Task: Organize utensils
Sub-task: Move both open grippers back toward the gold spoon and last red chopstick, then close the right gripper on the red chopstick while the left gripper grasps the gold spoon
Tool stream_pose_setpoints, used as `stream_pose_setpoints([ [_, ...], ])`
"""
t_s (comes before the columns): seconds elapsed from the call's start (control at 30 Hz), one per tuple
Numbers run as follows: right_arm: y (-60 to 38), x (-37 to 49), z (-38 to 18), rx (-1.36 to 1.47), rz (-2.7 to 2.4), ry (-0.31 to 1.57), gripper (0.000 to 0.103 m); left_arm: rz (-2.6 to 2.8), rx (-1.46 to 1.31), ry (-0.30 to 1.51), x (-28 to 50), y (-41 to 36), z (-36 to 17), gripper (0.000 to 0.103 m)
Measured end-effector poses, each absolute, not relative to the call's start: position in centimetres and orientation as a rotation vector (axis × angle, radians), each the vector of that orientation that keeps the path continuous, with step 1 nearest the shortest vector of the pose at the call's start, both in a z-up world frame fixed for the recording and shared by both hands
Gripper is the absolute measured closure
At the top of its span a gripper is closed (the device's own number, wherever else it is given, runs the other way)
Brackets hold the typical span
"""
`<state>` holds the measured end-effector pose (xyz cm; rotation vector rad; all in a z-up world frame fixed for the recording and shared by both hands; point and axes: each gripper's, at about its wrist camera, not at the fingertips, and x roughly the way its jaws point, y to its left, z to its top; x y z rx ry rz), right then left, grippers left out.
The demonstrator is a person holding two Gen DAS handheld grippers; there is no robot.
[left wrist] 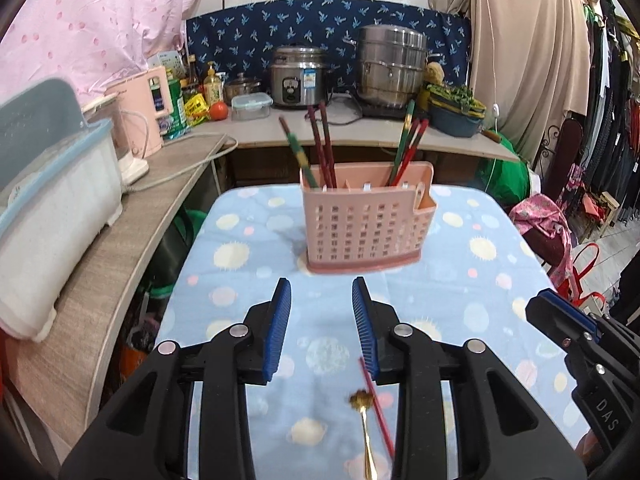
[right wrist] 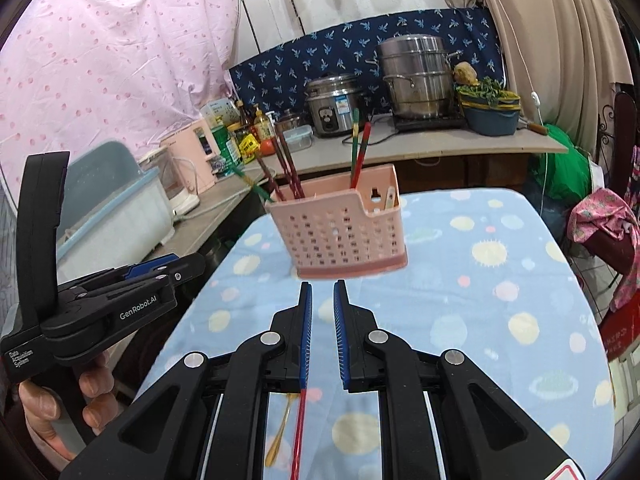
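Observation:
A pink perforated utensil holder (left wrist: 360,224) (right wrist: 340,232) stands on the blue spotted tablecloth (left wrist: 460,280), with several red and green chopsticks (left wrist: 320,140) (right wrist: 284,160) upright in it. Nearer to me, a gold spoon (left wrist: 365,432) (right wrist: 280,428) and a red chopstick (left wrist: 378,412) (right wrist: 298,432) lie flat on the cloth. My left gripper (left wrist: 321,282) (right wrist: 196,264) hovers over them, open and holding nothing. My right gripper (right wrist: 323,284) (left wrist: 538,308) has its pads drawn to a narrow slit with nothing in it, short of the holder's base.
A wooden counter runs along the left with a white and blue bin (left wrist: 52,200) and a pink kettle (left wrist: 140,108). The back counter holds a rice cooker (left wrist: 298,76) and a steel steamer pot (left wrist: 390,68). A hand (right wrist: 44,408) grips the left tool. Clothes hang at right.

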<state>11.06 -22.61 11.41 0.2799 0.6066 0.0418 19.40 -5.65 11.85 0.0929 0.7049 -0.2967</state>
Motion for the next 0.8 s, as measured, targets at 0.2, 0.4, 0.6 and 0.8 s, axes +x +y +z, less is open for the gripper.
stream_pose_setpoints([
  [0.2,-20.7,8.0,7.6,0.261,0.05,0.693,0.091,-0.271,0.126,0.754,16.6,-4.5,8.5,0.073],
  [0.4,-19.4,5.6,3.6,0.264,0.07,0.788,0.091,-0.262,0.133,0.796,14.2,-3.5,5.7,0.073],
  [0.6,-17.1,3.4,0.8,0.198,0.068,0.831,0.091,-0.261,0.138,0.841,12.1,-2.8,2.7,0.073],
  [0.8,-14.9,2.2,-1.2,0.159,0.091,0.869,0.091,-0.256,0.142,0.879,10.5,-2.2,0.4,0.073],
])
